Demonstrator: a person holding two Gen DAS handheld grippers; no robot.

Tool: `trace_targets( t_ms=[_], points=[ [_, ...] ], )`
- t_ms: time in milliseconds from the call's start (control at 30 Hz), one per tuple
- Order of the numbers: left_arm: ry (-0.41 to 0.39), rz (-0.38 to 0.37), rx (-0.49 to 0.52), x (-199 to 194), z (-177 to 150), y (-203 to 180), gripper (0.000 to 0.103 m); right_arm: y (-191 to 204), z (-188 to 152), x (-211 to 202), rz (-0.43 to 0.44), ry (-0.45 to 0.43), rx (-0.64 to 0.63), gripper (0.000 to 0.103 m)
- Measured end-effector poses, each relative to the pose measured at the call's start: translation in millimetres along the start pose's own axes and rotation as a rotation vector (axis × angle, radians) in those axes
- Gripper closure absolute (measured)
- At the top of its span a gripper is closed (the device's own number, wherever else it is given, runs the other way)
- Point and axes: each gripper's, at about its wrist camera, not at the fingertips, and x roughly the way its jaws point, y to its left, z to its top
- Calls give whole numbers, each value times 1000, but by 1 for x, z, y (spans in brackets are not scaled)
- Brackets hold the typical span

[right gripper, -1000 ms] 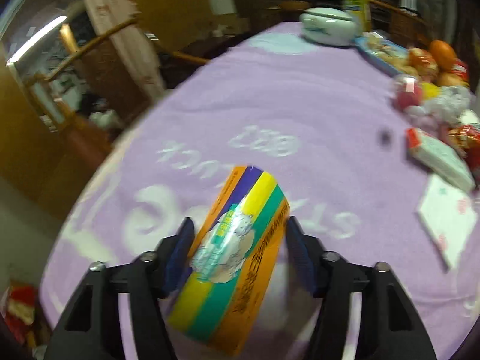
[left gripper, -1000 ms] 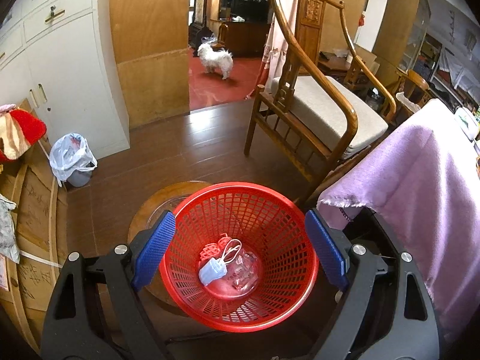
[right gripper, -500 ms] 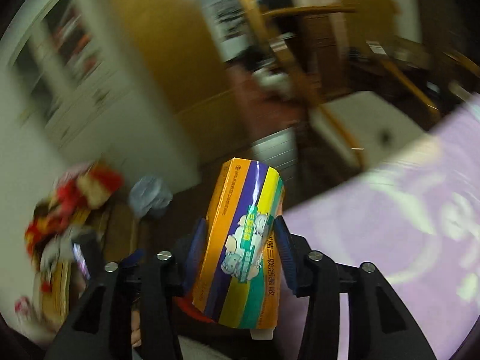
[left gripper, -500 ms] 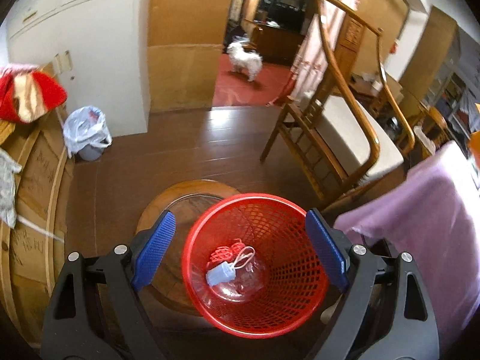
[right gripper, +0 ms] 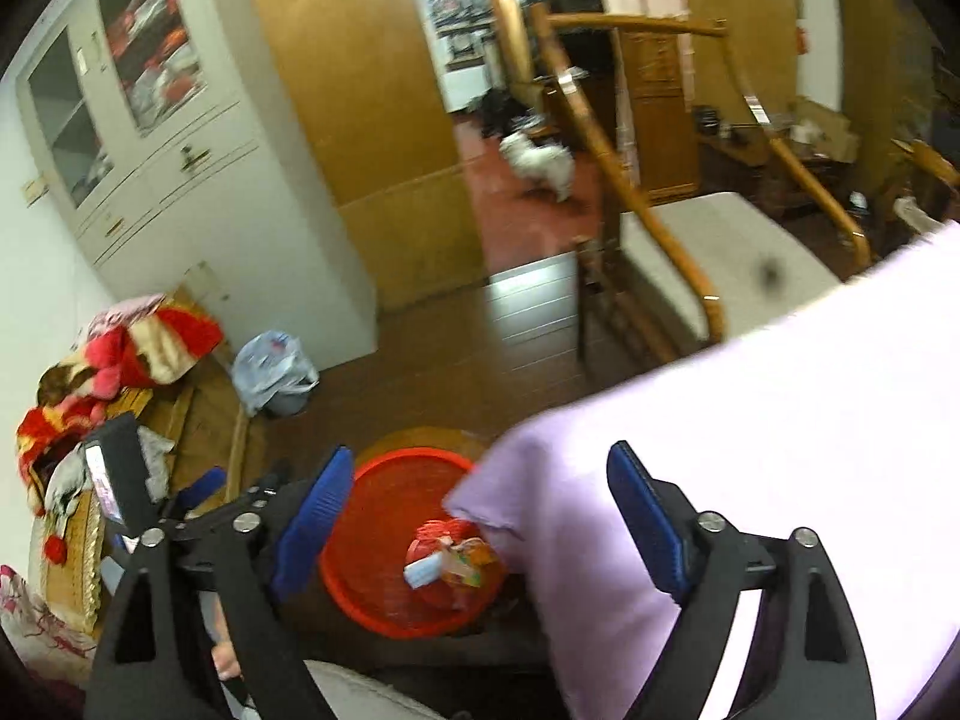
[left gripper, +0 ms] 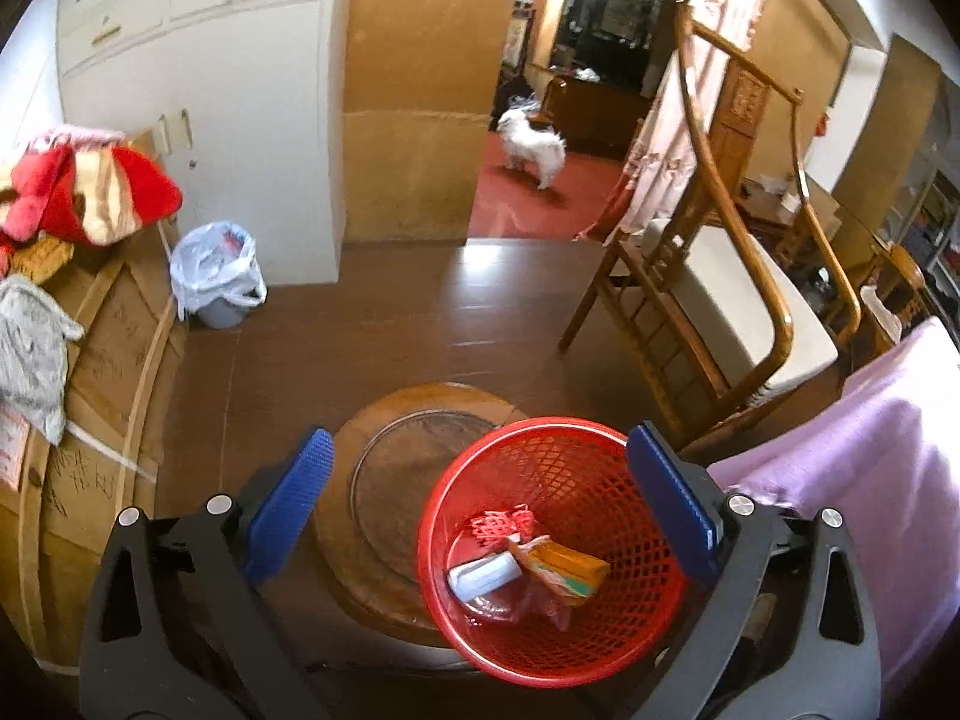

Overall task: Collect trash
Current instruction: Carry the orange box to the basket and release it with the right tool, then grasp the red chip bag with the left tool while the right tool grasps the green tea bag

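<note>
Hanging over the red basket (left gripper: 558,546), both the left gripper (left gripper: 474,510) and right gripper (right gripper: 474,516) have just been opening, empty. The striped carton (left gripper: 564,564) lies inside it. Beyond stands a wooden chair (left gripper: 738,300).

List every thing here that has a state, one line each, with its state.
red basket: upright on the round wooden stool, holding trash.
striped carton: lying in the basket, released.
face mask: lying in the basket beside the carton.
left gripper: open, empty, jaws just widened.
right gripper: open, empty, jaws just opened.
bin bag: open-topped, lining a grey bin.
</note>
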Motion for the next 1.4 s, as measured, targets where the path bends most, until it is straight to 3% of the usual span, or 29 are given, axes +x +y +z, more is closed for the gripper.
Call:
trace_targets(
  t_ms=[167, 333, 433, 567, 700, 767, 900, 1100, 1200, 1267, 1400],
  points=[
    [-32, -80, 64, -24, -1, -30, 7, -55, -23, -48, -128, -66, 73, 9],
    [-34, -160, 165, -43, -7, -80, 7, -141, -65, -108, -312, -96, 168, 8],
    [-25, -225, 250, -52, -12, -124, 7, -208, -96, -152, -455, -105, 260, 8],
    [-12, -343, 408, -65, -12, -213, 7, -307, -135, -228, -664, -155, 426, 8],
    [-1, -486, 586, -82, -12, -311, 7, -397, -161, -295, -763, -231, 625, 8],
    [15, -580, 664, -89, -13, -360, 7, -437, -167, -316, -770, -263, 715, 8],
    [116, -774, 774, -91, -18, -473, 7, -504, -170, -331, -691, -314, 862, 8],
    [259, -970, 857, -73, -49, -626, 7, -572, -159, -310, -675, -292, 909, 8],
    [318, -1005, 872, -59, -69, -677, 7, -596, -160, -295, -644, -266, 916, 8],
    [369, -1024, 864, -45, -83, -707, 7, -607, -163, -286, -564, -268, 922, 9],
    [488, -1045, 842, -18, -105, -741, 7, -612, -168, -261, -394, -236, 943, 31]
  ],
)
